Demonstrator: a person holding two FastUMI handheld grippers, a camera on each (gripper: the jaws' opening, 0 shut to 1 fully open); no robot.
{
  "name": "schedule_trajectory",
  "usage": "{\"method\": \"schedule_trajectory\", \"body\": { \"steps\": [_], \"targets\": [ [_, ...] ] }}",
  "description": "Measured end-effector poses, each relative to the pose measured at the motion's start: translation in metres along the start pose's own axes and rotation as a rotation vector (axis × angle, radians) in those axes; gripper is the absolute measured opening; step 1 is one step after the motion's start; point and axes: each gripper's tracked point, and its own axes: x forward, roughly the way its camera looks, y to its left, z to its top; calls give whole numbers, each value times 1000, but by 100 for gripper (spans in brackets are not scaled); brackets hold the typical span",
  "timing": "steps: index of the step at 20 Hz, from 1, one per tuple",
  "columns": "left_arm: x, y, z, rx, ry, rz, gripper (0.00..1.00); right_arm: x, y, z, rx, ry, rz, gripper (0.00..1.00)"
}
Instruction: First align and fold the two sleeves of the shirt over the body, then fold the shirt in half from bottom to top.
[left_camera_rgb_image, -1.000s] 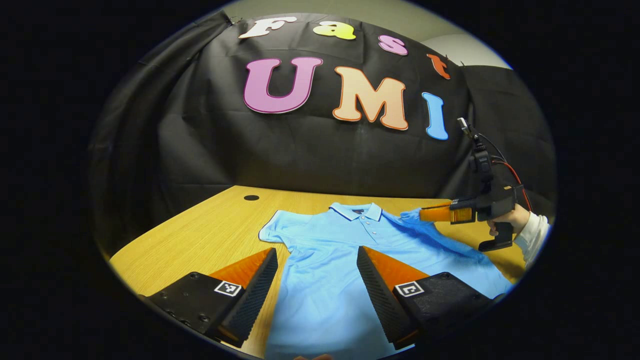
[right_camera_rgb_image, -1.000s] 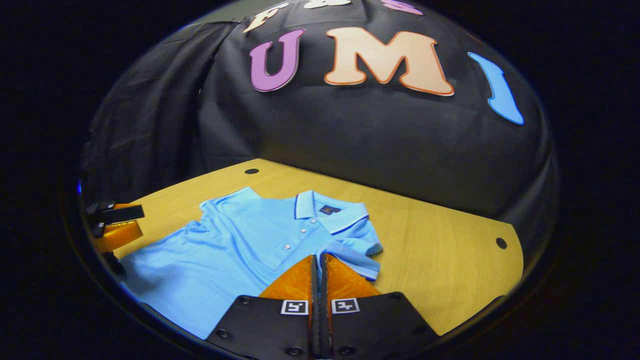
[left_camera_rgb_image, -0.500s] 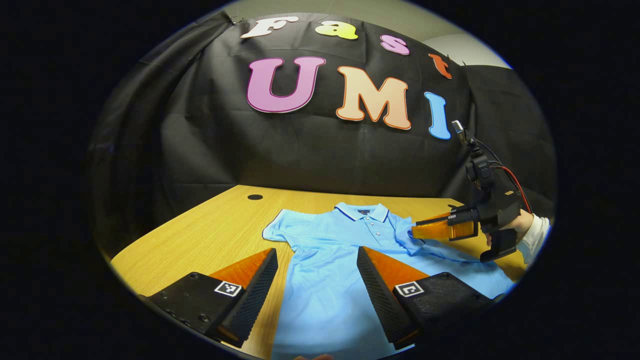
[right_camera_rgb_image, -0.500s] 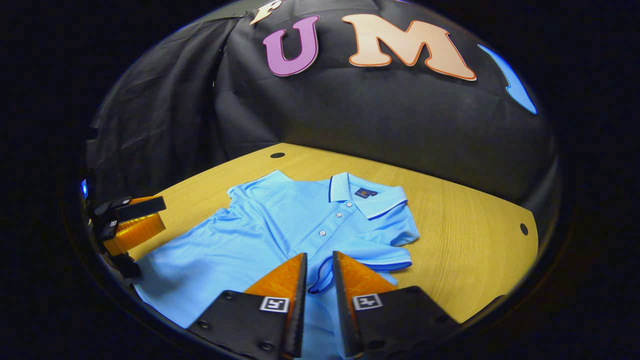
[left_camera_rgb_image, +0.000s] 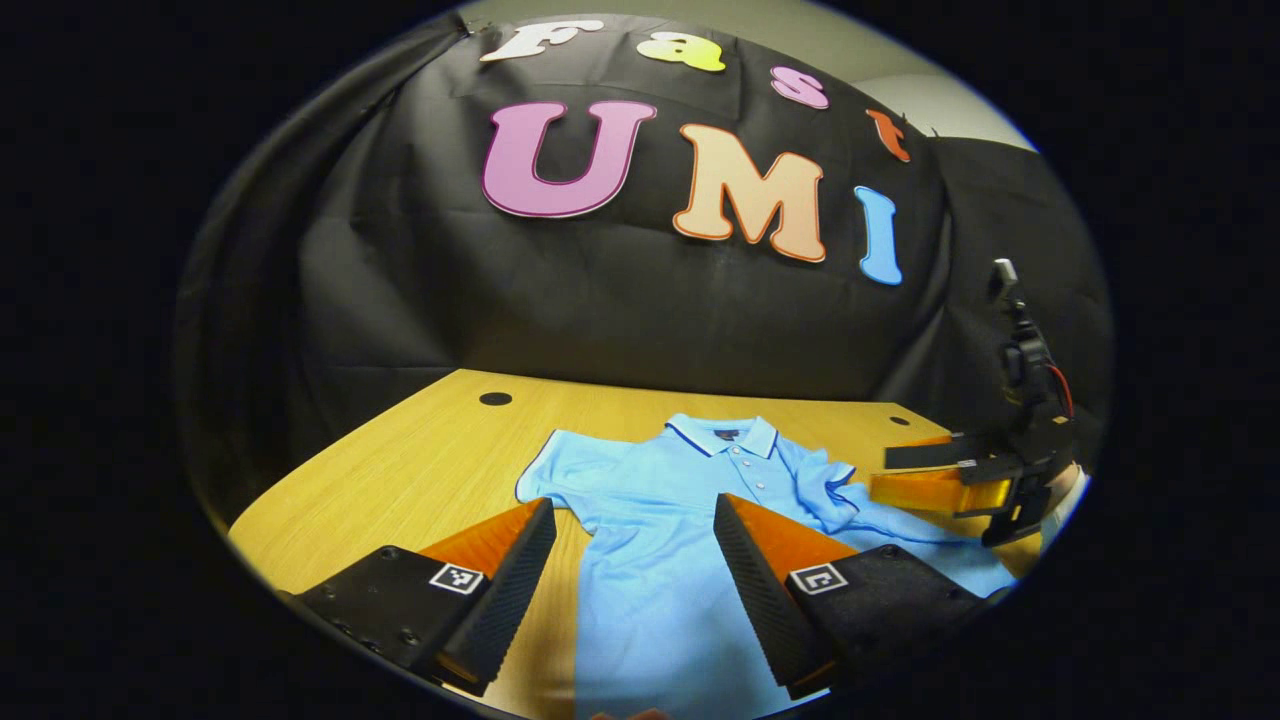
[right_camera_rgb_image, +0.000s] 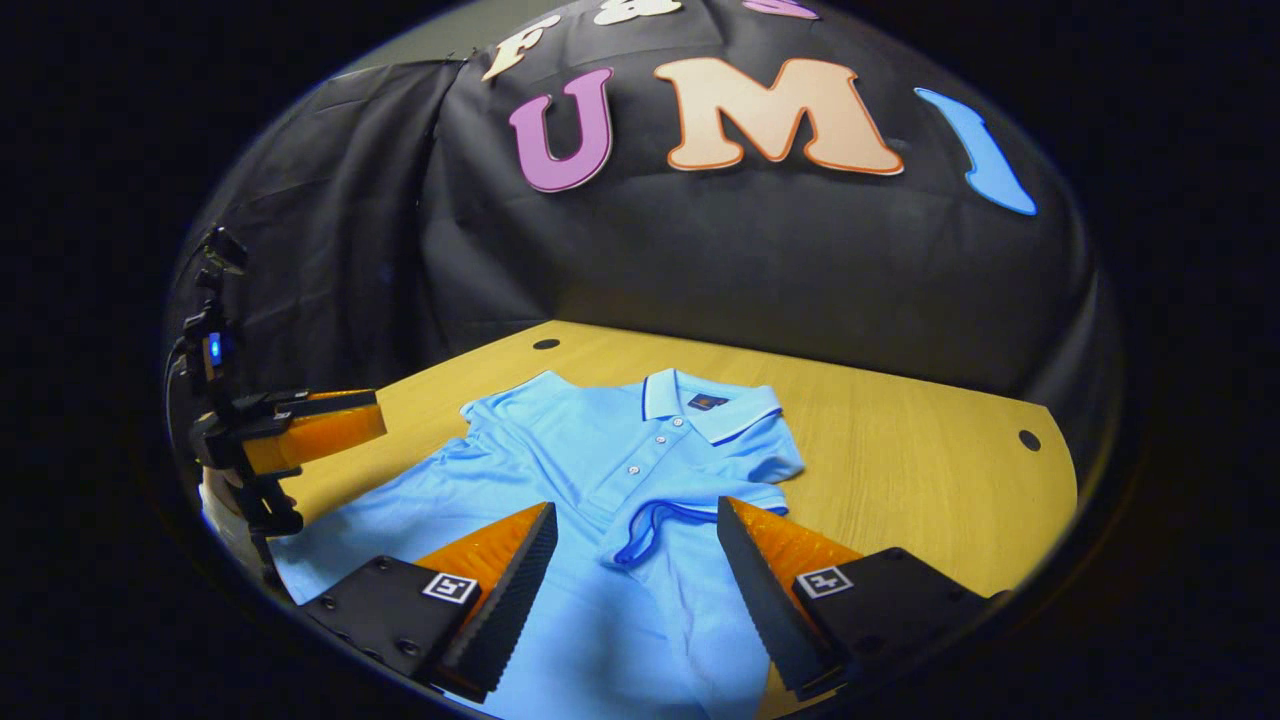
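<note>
Blue shirt (right_camera_rgb_image: 560, 470) lay flat mid-table (right_camera_rgb_image: 900, 450), collar toward far edge, one sleeve (right_camera_rgb_image: 690, 510) folded over body. Left gripper (left_camera_rgb_image: 632, 545) and right gripper (right_camera_rgb_image: 635, 550) above it, jaws spread, empty.

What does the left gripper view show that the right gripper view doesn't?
Left gripper view: the right claw seen from outside, open, at the far right beside the shirt. Right gripper view: the left claw seen from outside at the far left, a blue light glowing on its body, and the folded sleeve's dark-trimmed cuff lying plainly on the shirt front. Shared: the light blue polo shirt flat on the wooden table, one sleeve folded in, the other sleeve spread out.
</note>
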Motion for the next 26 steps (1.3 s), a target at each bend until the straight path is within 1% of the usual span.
{"method": "schedule_trajectory", "body": {
  "steps": [4, 7, 9, 13, 16, 18, 20, 22, 23, 24, 25, 26],
  "targets": [
    [32, 10, 6, 12, 49, -3, 95, -43, -28, -4, -4, -59, -82, 99],
    [60, 24, 4, 27, 112, 9, 95, -75, -46, -3, 27, -116, -135, 99],
    [78, 32, -1, 12, 159, 13, 94, -98, -58, -2, 40, -152, -176, 99],
    [105, 56, -15, 31, 264, 60, 95, -130, -78, -3, 26, -192, -250, 99],
    [117, 64, -37, 19, 360, 66, 94, -144, -81, -8, 51, -197, -263, 99],
    [122, 72, -45, 24, 400, 80, 95, -149, -87, -14, 63, -196, -275, 99],
    [127, 75, -53, 29, 422, 88, 94, -152, -93, -18, 76, -194, -291, 100],
    [128, 73, -63, 9, 454, 82, 94, -153, -96, -21, 97, -190, -294, 99],
    [126, 76, -66, 15, 469, 92, 94, -153, -97, -22, 104, -191, -295, 100],
    [127, 76, -64, 16, 461, 93, 96, -155, -99, -22, 107, -192, -297, 99],
    [130, 76, -63, 17, 454, 91, 95, -156, -100, -22, 108, -195, -300, 99],
    [129, 77, -66, 28, 471, 94, 94, -157, -100, -22, 111, -198, -302, 99]
  ]
}}
